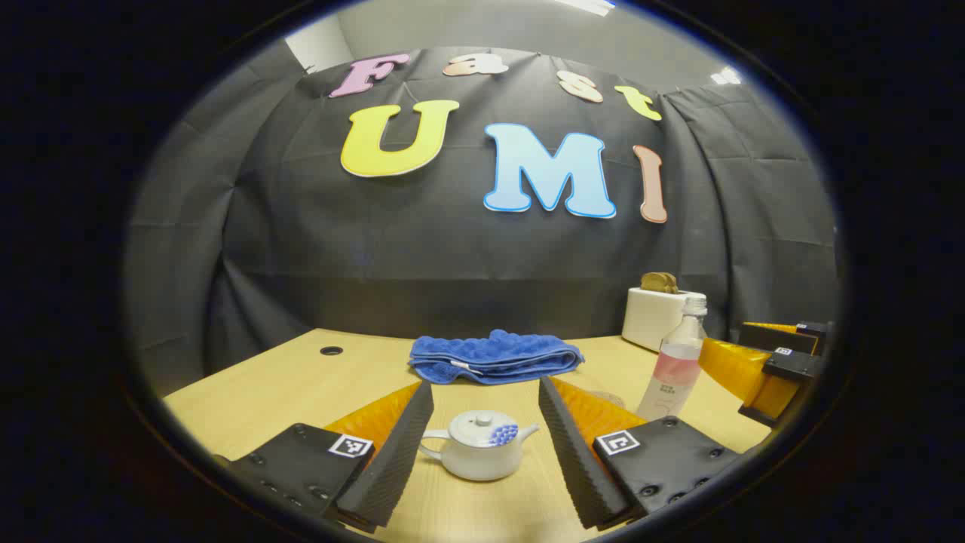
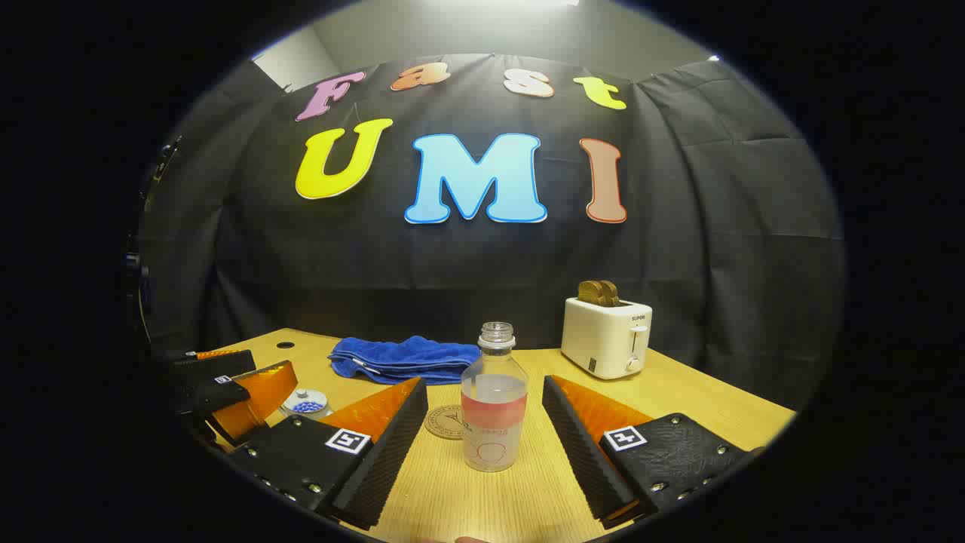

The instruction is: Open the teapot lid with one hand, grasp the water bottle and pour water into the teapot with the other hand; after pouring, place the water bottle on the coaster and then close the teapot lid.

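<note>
Facing a wooden table (image 2: 701,411), both grippers hold their fingers spread wide, gripping nothing.
The left gripper (image 1: 486,430) frames the lidded teapot (image 1: 480,445); the right gripper (image 2: 485,422) frames the uncapped water bottle (image 2: 494,407), its label print too small to read, partly hiding the coaster (image 2: 443,421).

Left gripper view sits low over the table (image 1: 301,392), facing the back wall, close on the teapot (image 1: 479,446). Right gripper view looks the same way, close on the water bottle (image 2: 494,407). Both share towel (image 1: 494,356), toaster (image 2: 607,335), bottle, and probably the teapot, half hidden at left.
</note>
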### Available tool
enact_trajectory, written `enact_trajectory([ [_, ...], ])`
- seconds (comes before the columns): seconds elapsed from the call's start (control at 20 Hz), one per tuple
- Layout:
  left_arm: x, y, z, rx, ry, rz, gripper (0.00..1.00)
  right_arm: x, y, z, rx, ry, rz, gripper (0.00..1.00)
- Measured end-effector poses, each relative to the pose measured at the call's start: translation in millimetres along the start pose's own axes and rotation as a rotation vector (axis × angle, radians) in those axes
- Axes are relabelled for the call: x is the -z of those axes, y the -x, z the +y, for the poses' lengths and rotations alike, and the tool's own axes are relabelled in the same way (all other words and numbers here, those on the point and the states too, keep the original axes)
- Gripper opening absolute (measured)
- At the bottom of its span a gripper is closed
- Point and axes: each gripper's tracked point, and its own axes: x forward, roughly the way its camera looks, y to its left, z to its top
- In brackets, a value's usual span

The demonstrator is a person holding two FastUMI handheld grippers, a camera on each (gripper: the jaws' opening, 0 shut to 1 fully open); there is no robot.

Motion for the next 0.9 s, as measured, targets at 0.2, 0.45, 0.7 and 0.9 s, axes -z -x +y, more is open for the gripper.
enact_trajectory([
  [0.2, 1.6, -3.4, -0.6, -0.001, 0.002, 0.008, 0.94, 2.0, -1.1, -0.2, 0.0, 0.006, 0.002, 0.96],
  [0.45, 4.6, -15.0, -0.2, -0.004, 0.01, 0.016, 0.92, 5.5, -1.6, 1.2, -0.001, 0.009, 0.01, 0.96],
  [0.7, 12.2, -29.0, 1.0, -0.002, 0.014, 0.036, 0.8, 9.1, -1.8, -1.8, 0.005, 0.01, 0.016, 0.97],
  [0.9, 21.9, -41.1, 2.4, -0.008, 0.002, 0.061, 0.79, 15.8, -1.4, -6.4, 0.015, 0.009, 0.03, 0.96],
])
